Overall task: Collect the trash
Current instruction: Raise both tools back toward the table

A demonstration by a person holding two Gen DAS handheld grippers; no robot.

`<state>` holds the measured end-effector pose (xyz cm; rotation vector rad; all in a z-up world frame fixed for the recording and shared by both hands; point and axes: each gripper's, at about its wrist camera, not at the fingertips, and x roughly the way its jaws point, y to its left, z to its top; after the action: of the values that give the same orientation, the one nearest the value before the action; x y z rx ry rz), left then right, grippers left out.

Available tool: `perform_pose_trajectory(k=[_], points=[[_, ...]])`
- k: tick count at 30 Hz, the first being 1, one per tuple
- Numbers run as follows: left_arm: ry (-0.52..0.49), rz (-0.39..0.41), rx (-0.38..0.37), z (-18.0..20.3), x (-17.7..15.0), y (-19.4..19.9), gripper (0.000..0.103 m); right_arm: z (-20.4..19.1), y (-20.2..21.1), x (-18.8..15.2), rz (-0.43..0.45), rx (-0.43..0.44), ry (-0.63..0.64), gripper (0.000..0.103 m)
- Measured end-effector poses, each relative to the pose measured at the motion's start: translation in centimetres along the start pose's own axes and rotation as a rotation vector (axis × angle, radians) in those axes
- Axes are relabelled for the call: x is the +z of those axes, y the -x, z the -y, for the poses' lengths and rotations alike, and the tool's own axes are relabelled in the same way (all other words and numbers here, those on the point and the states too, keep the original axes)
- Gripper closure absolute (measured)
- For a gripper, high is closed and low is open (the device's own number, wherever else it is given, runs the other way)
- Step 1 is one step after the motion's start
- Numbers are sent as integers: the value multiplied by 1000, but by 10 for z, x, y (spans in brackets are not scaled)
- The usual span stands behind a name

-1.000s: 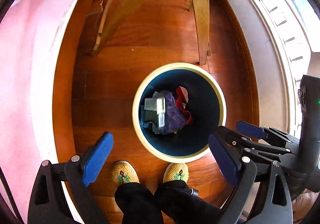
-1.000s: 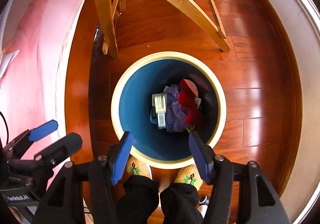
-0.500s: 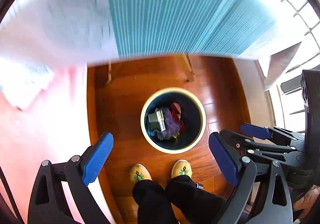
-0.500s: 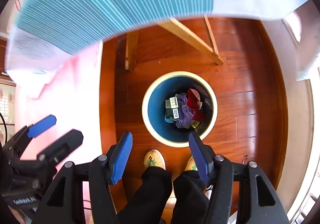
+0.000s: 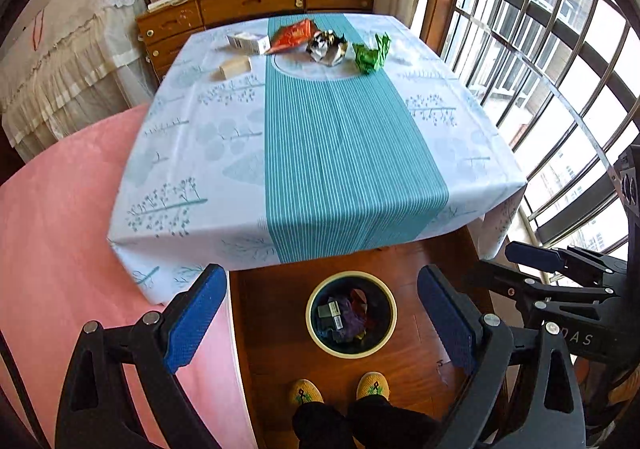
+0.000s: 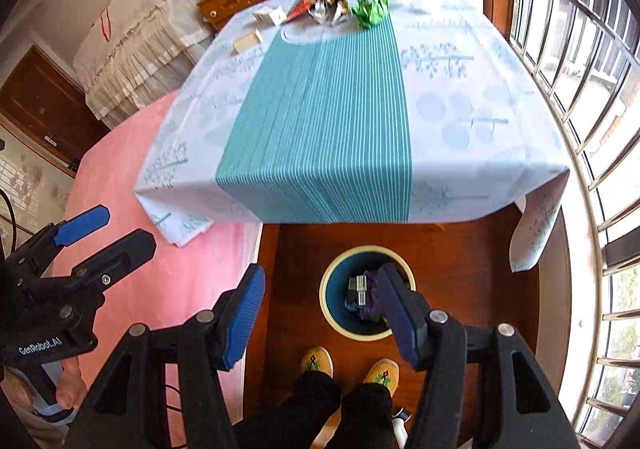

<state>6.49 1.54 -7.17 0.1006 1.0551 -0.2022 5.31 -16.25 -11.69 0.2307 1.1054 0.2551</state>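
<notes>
Both claws were up over the near edge of the tabletop [image 5: 192,169] and both were gaping. The left claw [image 5: 320,323] had its blue pads spread wide with nothing between them; the right claw [image 6: 322,315] was open a touch narrower, also empty, touching nothing.

On the far end of the tabletop, five pieces of trash: one white carton [image 5: 248,42], one tan box [image 5: 235,67], one orange wrapper [image 5: 294,35], one silvery crumpled wrapper [image 5: 327,47] and one green crumpled wrapper [image 5: 372,53]. All five lay well apart from either claw, clear across the striped runner.

Down on the wooden floor, one bin [image 5: 351,349] stood just below the claws, near two yellow slippers. It held several scraps, perhaps four; too jumbled to count.
</notes>
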Motion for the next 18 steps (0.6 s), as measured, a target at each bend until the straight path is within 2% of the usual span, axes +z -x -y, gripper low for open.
perform_pose_trajectory(k=[10,18], points=[[-26,129,128,4,56,57,8,2,64,69,196,54,14,44],[31,170,191,-5,89,69,8,-4,64,114,235,81,73,44]])
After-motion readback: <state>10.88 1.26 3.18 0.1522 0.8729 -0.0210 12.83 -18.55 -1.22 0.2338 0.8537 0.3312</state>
